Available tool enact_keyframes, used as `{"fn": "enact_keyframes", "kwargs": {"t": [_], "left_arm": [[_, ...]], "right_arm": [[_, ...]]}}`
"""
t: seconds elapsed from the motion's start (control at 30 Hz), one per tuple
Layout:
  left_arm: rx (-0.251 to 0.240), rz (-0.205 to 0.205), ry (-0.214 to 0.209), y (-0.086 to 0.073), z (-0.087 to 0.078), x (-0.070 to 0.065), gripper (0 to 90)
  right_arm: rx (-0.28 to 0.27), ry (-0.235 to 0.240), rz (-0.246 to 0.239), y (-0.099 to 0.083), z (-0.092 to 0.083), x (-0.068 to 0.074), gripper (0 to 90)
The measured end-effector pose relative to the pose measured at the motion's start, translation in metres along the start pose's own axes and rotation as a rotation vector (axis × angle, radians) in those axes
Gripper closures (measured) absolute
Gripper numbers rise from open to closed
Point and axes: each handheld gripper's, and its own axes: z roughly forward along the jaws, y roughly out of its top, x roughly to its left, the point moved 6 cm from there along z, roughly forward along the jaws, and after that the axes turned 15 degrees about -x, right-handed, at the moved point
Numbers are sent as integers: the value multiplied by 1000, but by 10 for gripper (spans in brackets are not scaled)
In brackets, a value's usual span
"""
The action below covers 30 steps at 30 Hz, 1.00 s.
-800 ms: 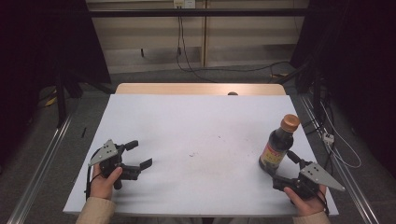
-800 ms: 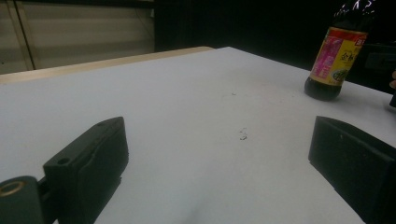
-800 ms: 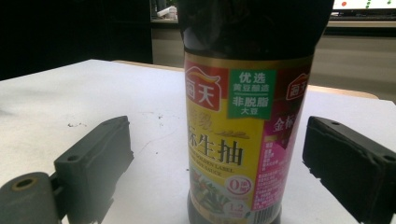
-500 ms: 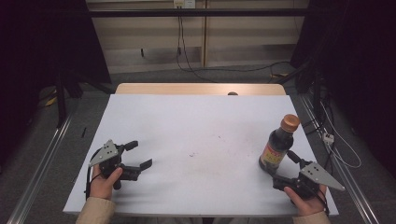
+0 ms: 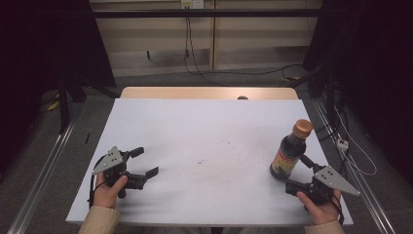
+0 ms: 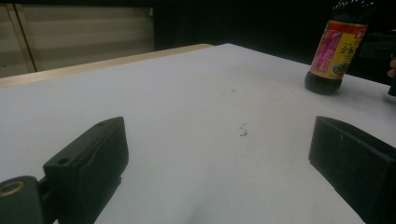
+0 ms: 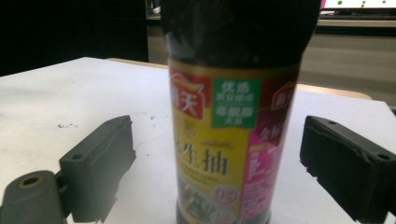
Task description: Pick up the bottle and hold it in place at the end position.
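Black fingers (image 7: pixel 100 163) of the right gripper (image 5: pixel 300 176) stand wide apart on either side of a soy sauce bottle (image 5: pixel 288 150), with a clear gap between each pad and the glass in the right gripper view. There the bottle (image 7: pixel 232 140) sits centred between the two fingers, its yellow, red and pink label facing the camera. From above, the bottle stands just ahead of the gripper at the right side of the white worktop (image 5: pixel 204 141), close to the near right corner. It stands upright, long axis vertical, with its orange-brown cap (image 5: pixel 303 127) on top and dark liquid inside.

The left gripper (image 5: pixel 145 163) has its fingers (image 6: pixel 88 161) spread apart too, holding nothing, low over the near left part of the worktop. In the left gripper view the bottle (image 6: pixel 335 51) stands far off across the bare white surface, past a few small dark specks (image 6: pixel 243 132) in the middle. A hand (image 5: pixel 108 187) holds the left gripper from below, and another hand (image 5: pixel 319 207) holds the right one; both wear light sleeves (image 5: pixel 100 222).

Compared with the earlier frames, the bottle has not shifted and both grippers keep the same places and the same spread. A tan wooden strip (image 5: pixel 204 92) edges the far side of the worktop.
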Motion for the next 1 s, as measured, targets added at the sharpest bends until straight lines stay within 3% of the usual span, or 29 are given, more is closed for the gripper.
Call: {"fn": "enact_keyframes", "kwargs": {"t": [0.1,0.7,1.0], "left_arm": [[4,-4,-3,-1,1,-1,46],[28,2,-7,-5,5,-3,50],[34,1,-6,-5,5,-4,51]], "right_arm": [[-3,-19,-6,3,2,-3,98],[11,-25,9,17,19,-7,125],[19,-22,53,21,29,-10,144]]}}
